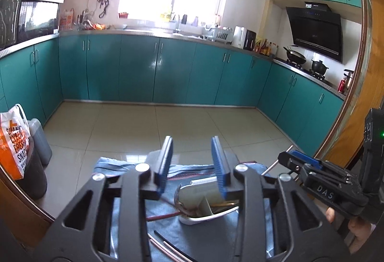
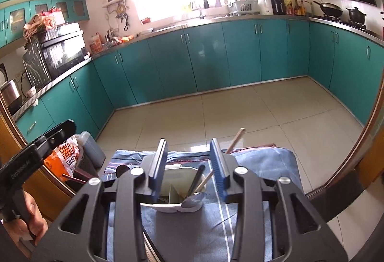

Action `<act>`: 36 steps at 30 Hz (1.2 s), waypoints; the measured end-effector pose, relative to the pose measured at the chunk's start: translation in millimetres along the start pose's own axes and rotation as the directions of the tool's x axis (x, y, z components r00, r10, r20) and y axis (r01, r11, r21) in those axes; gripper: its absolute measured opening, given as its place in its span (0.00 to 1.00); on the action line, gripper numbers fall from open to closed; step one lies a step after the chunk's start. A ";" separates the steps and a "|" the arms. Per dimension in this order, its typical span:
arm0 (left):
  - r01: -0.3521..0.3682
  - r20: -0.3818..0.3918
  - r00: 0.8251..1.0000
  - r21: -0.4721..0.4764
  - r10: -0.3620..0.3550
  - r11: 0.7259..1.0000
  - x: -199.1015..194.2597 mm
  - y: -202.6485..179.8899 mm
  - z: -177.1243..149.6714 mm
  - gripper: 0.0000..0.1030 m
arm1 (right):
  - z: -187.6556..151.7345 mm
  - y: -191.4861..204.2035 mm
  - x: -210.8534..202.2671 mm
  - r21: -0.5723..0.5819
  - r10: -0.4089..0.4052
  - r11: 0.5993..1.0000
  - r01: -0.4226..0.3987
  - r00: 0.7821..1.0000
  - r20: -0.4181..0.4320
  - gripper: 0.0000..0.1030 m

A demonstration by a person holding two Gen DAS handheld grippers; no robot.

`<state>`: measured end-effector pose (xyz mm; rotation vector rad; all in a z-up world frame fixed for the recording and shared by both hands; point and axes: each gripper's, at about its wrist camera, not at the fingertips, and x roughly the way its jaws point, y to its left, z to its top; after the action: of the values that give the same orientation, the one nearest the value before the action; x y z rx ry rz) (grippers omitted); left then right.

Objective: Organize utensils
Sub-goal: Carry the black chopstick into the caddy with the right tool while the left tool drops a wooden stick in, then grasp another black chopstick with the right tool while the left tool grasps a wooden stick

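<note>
On the blue cloth point(image 2: 259, 161) sits my white holder point(image 2: 178, 178), chopsticks point(image 2: 204, 181) and spoon point(image 2: 193, 199) standing inside, leaning right. I've both grippers, left point(image 1: 192, 163) and right point(image 2: 189, 166), hovering above, fingers apart, empty.

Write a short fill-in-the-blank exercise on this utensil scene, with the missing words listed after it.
1. The white utensil holder stands on a striped ____ cloth.
2. The jaws of the right gripper are ____.
3. The metal spoon lies with its bowl at the holder's near ____.
4. The left gripper holds ____.

Missing words: blue; open; rim; nothing
</note>
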<state>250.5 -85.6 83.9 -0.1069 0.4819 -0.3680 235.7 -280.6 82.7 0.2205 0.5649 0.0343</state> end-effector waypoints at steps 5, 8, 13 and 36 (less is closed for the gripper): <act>0.023 0.025 0.999 -0.010 -0.022 1.000 -30.4 4.4 -3.6 0.44 | -5.5 -7.8 -43.1 0.010 -0.008 1.000 0.007 0.996 0.087 0.39; 0.043 0.026 0.999 -0.019 -0.042 0.999 -56.3 12.3 -12.2 0.52 | -22.5 -6.3 -68.3 -0.028 -0.010 1.000 0.012 0.998 0.060 0.39; -0.063 -0.064 0.996 -0.050 0.060 0.997 -82.9 54.2 -58.1 0.65 | -89.3 -4.7 -32.2 -0.081 -0.022 0.997 0.005 0.978 -0.207 0.39; -0.165 -0.564 0.825 -0.175 0.039 0.971 61.3 88.5 -197.7 0.68 | -205.1 71.8 78.5 -0.237 -0.015 0.959 -0.155 0.807 -0.590 0.34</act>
<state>236.1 -28.9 -133.5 -0.1863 1.1104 -0.2330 194.3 -162.6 -111.6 -0.0526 1.1669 0.2618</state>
